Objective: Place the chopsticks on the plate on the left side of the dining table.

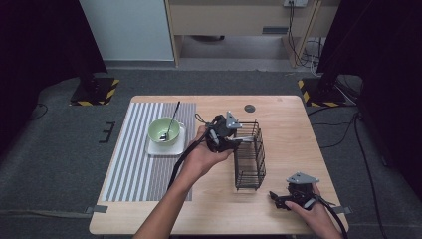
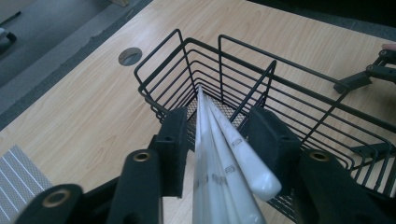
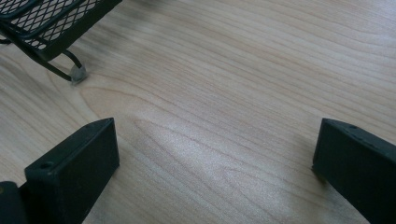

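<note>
Soft overhead light, dark surrounds, pale glare on the table (image 3: 210,154), blurred near tongs.

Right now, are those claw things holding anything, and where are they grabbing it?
The left gripper pinches white chopsticks near their thick upper ends, tips down inside the black wire basket. The right gripper is open over bare table, holding nothing.

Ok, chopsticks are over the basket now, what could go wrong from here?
The left gripper holds the white chopsticks splayed, one riding over the others, so they may slip or drop unevenly. Their tips sit at a wire divider of the black basket and could catch there. The right gripper rests open, apart from the basket, so a push may shift it.
</note>
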A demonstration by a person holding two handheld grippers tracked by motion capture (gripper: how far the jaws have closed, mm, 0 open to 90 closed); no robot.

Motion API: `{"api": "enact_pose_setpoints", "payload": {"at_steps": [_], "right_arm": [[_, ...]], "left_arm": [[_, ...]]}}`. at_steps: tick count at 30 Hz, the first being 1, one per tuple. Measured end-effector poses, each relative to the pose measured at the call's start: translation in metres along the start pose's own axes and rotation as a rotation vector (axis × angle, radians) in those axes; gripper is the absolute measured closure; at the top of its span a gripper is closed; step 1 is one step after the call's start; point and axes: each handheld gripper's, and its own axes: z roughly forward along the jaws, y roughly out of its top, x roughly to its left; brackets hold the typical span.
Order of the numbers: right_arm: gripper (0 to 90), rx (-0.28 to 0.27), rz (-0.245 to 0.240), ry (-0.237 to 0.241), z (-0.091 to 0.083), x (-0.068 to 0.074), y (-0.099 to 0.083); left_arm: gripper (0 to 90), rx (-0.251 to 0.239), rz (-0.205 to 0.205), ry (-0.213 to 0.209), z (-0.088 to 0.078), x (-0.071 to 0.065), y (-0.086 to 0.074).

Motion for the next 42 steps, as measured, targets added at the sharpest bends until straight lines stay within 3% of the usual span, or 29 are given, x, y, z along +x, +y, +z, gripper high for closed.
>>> {"api": "enact_pose_setpoints", "payload": {"at_steps": [14,42], "right_arm": [[0.3,-0.001,-0.002,0.001,0.0000,-0.0002,-0.0001],[0.3,-0.001,-0.002,0.001,0.0000,-0.0002,-0.0001]], "left_arm": [[80.8,-0.006,0.024,-0.010,0.0003,-0.0029,0.0041],[81.7,0.017,0.025,0.011,0.0046,-0.0059,0.0030]]}}
